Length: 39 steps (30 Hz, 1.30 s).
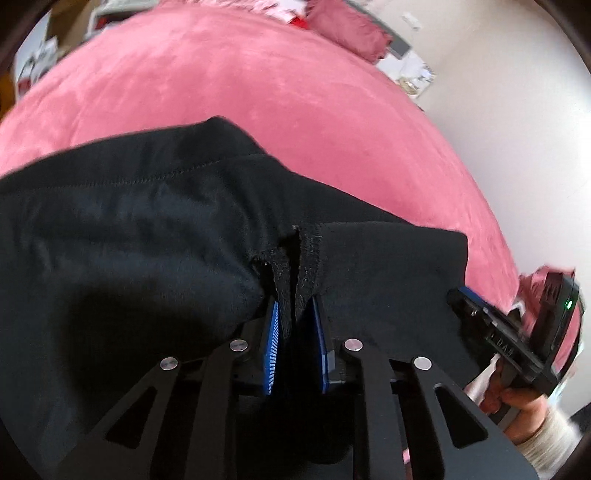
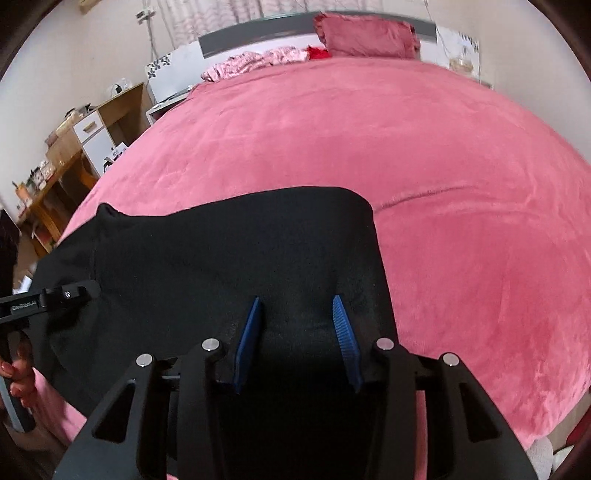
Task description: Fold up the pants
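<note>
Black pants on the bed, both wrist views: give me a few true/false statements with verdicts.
1. The left gripper is shut on a bunched edge of the black pants. True.
2. The right gripper is pinching fabric. False: its blue pads stand apart over the pants, nothing pressed between them.
3. The pants lie on a pink bed cover. True.
4. The pillow sits on the pants. False: it is at the far end of the bed, by the headboard.
</note>
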Each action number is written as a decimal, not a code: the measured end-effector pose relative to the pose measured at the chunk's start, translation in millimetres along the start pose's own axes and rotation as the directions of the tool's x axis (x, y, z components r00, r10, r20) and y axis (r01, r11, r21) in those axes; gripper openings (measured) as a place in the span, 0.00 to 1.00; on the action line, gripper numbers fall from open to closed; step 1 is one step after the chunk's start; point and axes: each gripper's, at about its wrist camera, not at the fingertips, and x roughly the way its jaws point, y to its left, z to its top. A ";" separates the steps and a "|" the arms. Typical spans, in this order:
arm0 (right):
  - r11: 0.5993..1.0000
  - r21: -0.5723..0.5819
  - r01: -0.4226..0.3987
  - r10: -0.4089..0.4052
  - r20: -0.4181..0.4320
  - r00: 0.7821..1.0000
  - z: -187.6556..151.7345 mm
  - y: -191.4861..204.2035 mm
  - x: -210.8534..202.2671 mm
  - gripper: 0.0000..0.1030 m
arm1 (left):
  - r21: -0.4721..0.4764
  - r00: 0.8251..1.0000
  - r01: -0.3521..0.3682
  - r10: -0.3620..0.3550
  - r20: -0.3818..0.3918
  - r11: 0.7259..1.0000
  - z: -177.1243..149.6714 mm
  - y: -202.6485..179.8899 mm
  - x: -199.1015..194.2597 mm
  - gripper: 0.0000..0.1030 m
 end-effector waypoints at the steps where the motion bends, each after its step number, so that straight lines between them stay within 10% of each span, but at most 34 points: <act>1: 1.000 -0.002 0.002 -0.002 0.002 1.000 -0.7 0.8 -0.2 0.40 | 0.035 1.000 -0.019 0.019 0.009 0.999 -2.4 -4.2 0.2 0.16; 7: 1.000 -0.007 0.000 0.000 0.027 1.000 -5.3 -2.2 -1.9 0.41 | 0.063 0.998 -0.013 0.009 0.058 0.998 -6.6 -3.6 0.0 0.19; 15: 0.999 -0.051 -0.001 0.004 0.064 0.998 -6.3 26.5 -24.8 0.56 | 0.018 0.995 -0.042 0.040 0.090 0.999 -18.7 8.9 -26.5 0.66; 25: 0.976 -0.171 -0.136 0.134 -0.024 0.991 -18.8 65.9 -5.1 0.60 | 0.032 0.995 -0.062 0.059 0.085 0.998 -29.4 11.6 -29.0 0.66; 31: 0.961 -0.230 -0.154 0.149 -0.037 0.988 -21.9 78.6 0.4 0.86 | 0.002 0.992 -0.075 0.074 0.098 0.997 -26.9 19.9 -41.2 0.78; 39: 0.960 -0.217 -0.179 0.175 -0.041 0.984 -22.5 78.2 5.1 0.91 | -0.282 0.952 -0.142 0.208 0.223 0.949 -24.7 95.2 -96.4 0.85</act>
